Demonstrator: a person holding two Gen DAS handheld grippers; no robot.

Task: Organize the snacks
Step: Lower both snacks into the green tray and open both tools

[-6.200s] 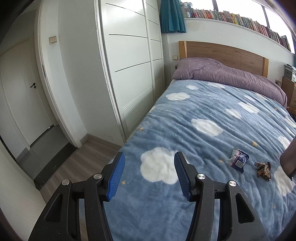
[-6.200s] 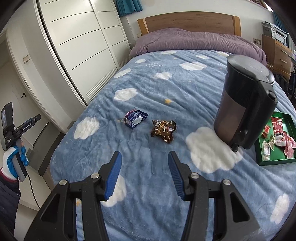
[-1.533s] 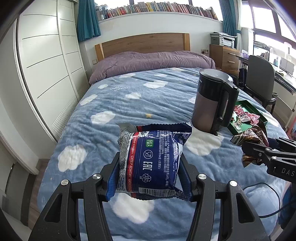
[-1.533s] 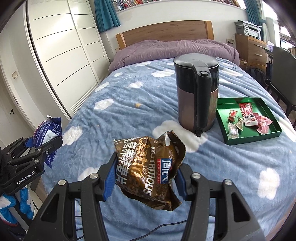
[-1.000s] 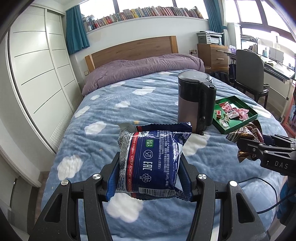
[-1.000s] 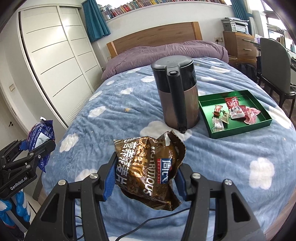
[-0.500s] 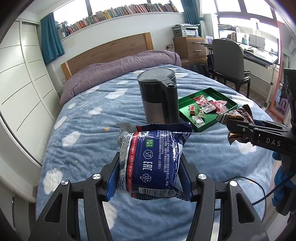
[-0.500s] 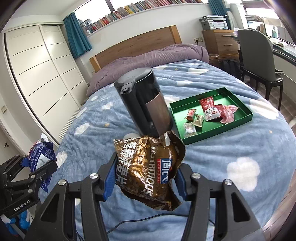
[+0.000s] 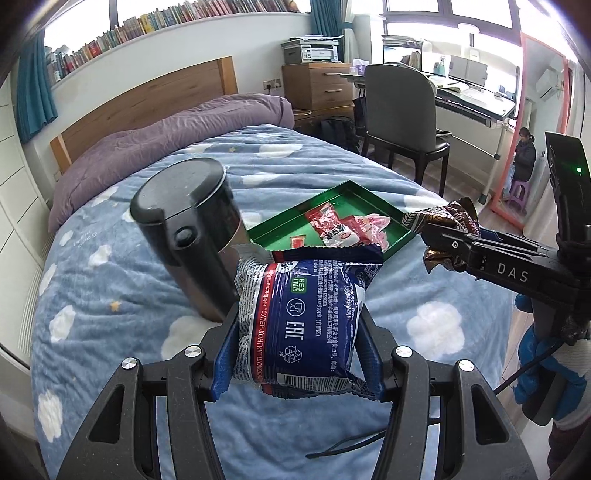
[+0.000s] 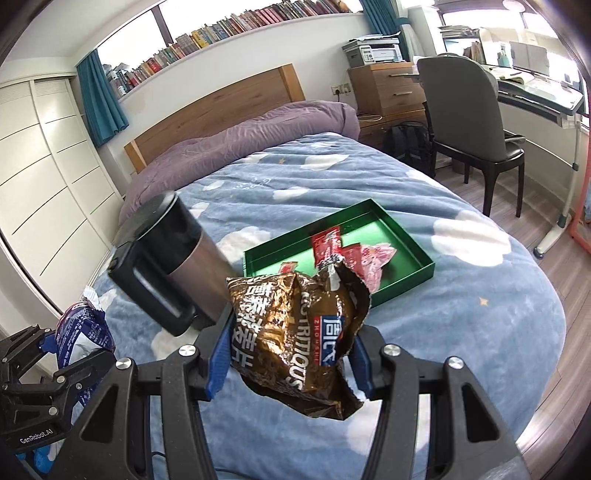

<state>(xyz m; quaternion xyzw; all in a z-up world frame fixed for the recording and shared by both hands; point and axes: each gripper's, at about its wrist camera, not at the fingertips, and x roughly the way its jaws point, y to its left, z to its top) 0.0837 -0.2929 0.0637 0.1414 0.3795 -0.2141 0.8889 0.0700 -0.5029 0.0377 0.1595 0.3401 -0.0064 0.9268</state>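
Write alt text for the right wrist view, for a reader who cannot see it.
The right gripper clamps a crumpled brown snack bag above a blue cloud-print bed. Beyond it sit a green tray of red snack packets and a black kettle; at far left, the left gripper holds a blue snack packet.

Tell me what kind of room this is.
Most likely a bedroom that doubles as a study: a bed with a wooden headboard, a long shelf of books above it, and a desk with a chair.
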